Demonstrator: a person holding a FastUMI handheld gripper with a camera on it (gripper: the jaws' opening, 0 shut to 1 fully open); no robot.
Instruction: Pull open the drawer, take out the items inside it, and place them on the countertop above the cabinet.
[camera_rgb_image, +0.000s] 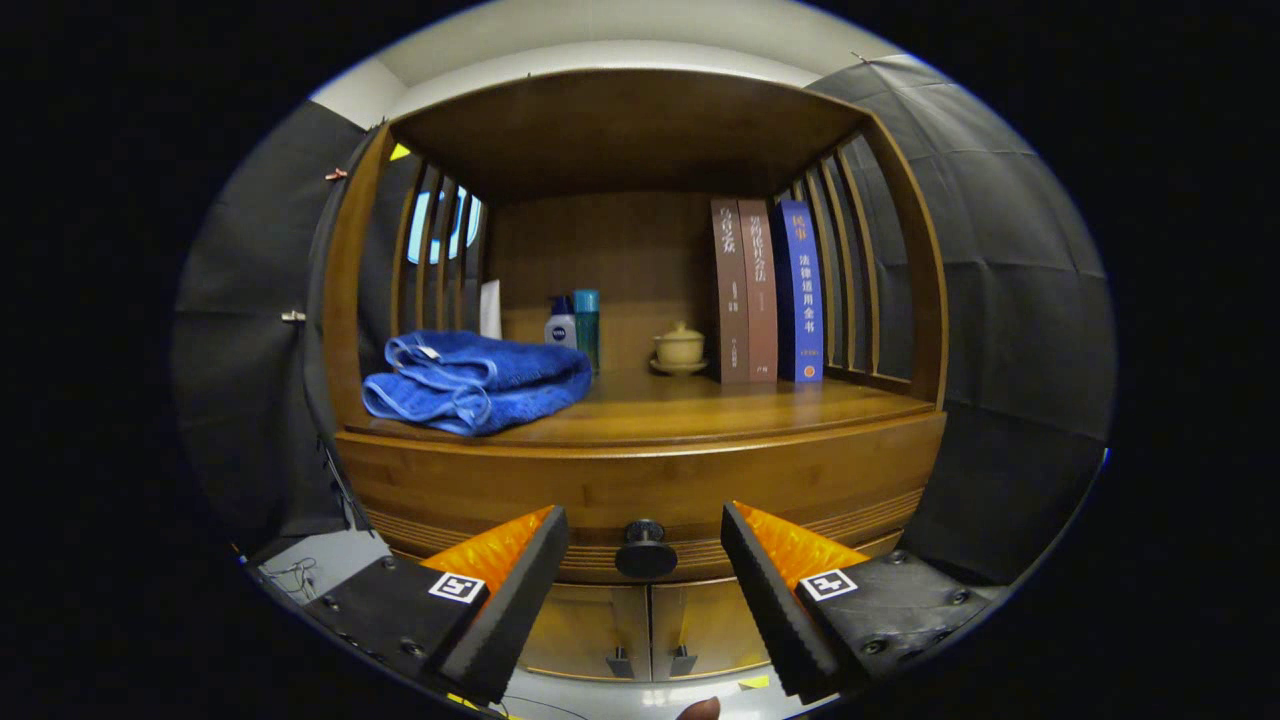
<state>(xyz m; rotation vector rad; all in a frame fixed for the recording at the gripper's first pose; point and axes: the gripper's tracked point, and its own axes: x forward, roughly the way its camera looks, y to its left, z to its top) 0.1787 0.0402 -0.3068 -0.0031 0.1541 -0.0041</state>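
Claw (645, 560) gapes wide, its fingers flanking the dark knob (645, 549) without touching it. That knob sits on the closed drawer (640, 490) of a wooden cabinet. Above the knob lies the countertop (700, 405): a folded blue towel (475, 380) up and left, bottles (575, 325) and a lidded cup (680, 348) behind, three books (768, 290) up and right.

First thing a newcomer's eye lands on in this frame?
Likely the blue towel, folded on the countertop at its left front, the brightest thing there. Next, the three upright books at the back right, with a small lidded cup beside them. Up close, the gripper is open, its fingers either side of the drawer's dark round knob, not touching.
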